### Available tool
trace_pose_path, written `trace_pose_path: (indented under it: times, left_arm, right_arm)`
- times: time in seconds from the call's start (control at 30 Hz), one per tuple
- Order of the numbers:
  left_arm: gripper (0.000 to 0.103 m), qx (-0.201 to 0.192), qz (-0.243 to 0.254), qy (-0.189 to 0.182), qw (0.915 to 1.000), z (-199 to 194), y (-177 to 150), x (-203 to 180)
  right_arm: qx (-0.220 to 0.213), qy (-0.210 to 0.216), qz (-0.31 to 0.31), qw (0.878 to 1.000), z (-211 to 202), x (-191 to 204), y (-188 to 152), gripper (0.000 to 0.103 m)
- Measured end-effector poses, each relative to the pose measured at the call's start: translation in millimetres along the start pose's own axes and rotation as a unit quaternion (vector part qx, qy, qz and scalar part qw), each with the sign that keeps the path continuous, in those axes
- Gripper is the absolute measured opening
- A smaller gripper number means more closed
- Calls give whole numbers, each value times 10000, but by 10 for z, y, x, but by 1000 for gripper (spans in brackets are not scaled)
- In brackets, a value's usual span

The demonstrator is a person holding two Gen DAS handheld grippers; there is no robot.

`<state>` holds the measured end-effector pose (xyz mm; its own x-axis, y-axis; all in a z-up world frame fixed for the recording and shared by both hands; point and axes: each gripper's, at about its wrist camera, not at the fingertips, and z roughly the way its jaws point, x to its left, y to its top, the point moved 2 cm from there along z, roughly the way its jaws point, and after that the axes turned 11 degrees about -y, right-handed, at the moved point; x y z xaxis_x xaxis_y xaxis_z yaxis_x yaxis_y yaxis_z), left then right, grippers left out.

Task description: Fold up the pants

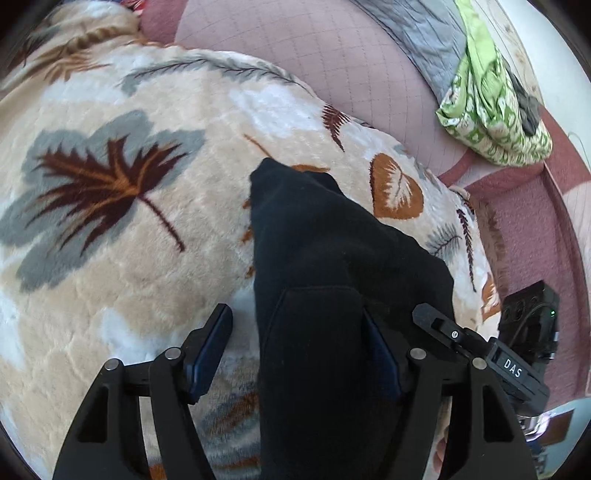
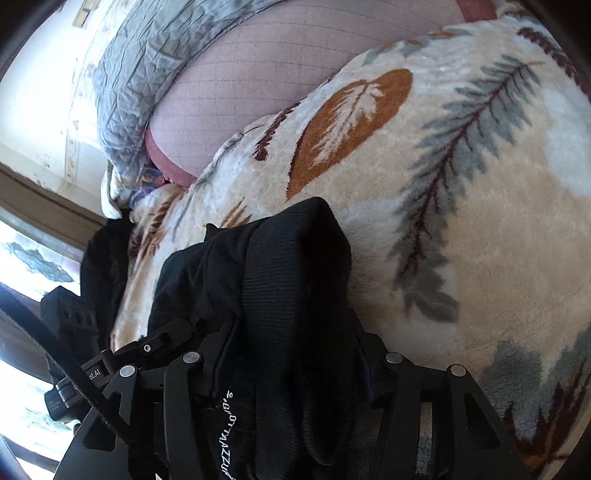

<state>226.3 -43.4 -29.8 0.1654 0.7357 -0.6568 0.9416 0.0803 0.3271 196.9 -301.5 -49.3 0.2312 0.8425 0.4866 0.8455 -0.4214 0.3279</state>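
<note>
Black pants (image 1: 332,240) lie in a narrow folded strip on a cream fleece blanket (image 1: 129,258) printed with leaves. My left gripper (image 1: 295,350) straddles the near end of the strip. Its left pad (image 1: 210,350) stands clear of the cloth with blanket showing in the gap, so it is open. In the right wrist view the pants (image 2: 288,251) are bunched, with a ribbed band on top and white lettering near the lens. My right gripper (image 2: 291,354) has this bundle between its jaws. The cloth covers most of both pads, and the jaws stand apart around it.
A pink checked sheet (image 1: 332,55) and a grey quilt (image 1: 424,33) lie beyond the blanket (image 2: 461,184). A green patterned cloth (image 1: 495,110) sits at the far right. The other gripper's body (image 1: 517,354) shows close beside the pants. A bright window (image 2: 22,258) is at the left.
</note>
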Motion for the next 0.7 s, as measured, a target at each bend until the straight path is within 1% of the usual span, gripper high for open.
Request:
trace_pose_path:
  times: [0.07,0.1,0.13,0.2,0.23,0.3,0.33,0.4,0.47,0.5,0.57,0.63,0.67,0.7]
  left_arm:
    - [70,-50,-29,29,10000,-120,-17,-32]
    - [70,-137,-5,68,9999,-217,-34,-60]
    - [70,-245,35,122,9996,-320,-58,-89]
    - [70,-499,123,211,9985,-541,-148,-156]
    - [70,-589,158,210,9979,-621,-204,-190]
    - [70,-677,226,102,9974,-731,-348,-266]
    - [70,-669,268,39,9974,-744,-417,-297]
    - [70,-614,356,36,9975,-715,-563,-353]
    - [70,-523,448,95,9976,-639,-655,-365]
    - [70,-438,473,192,9977,-575,-684,-354]
    - [70,-276,451,445,9976,-448,-728,-285]
    - [70,-192,453,549,9973,-360,-743,-210]
    - [73,-163,380,550,9976,-353,-736,-169]
    - [73,-160,297,483,9983,-369,-734,-147]
  right_arm:
    - [16,27,94,10000,-40,-9,-9,60]
    - [-43,-11,110,9999,-106,3,-13,61]
    - [-158,-21,101,9998,-190,26,-27,62]
    - [-553,-62,55,9984,-444,84,-63,62]
    - [-685,-48,24,9976,-552,123,-87,62]
    - [-865,112,5,9962,-740,195,-165,62]
    - [-875,311,2,9957,-812,238,-220,62]
    - [-775,658,-25,9948,-875,304,-370,62]
    - [-618,834,-24,9946,-832,340,-505,62]
    - [-508,915,-6,9945,-783,339,-574,62]
    - [-326,767,103,9965,-643,276,-696,62]
    - [-174,682,289,9971,-503,168,-769,60]
    - [-164,721,347,9967,-477,118,-783,60]
    - [-164,781,381,9961,-478,98,-777,60]
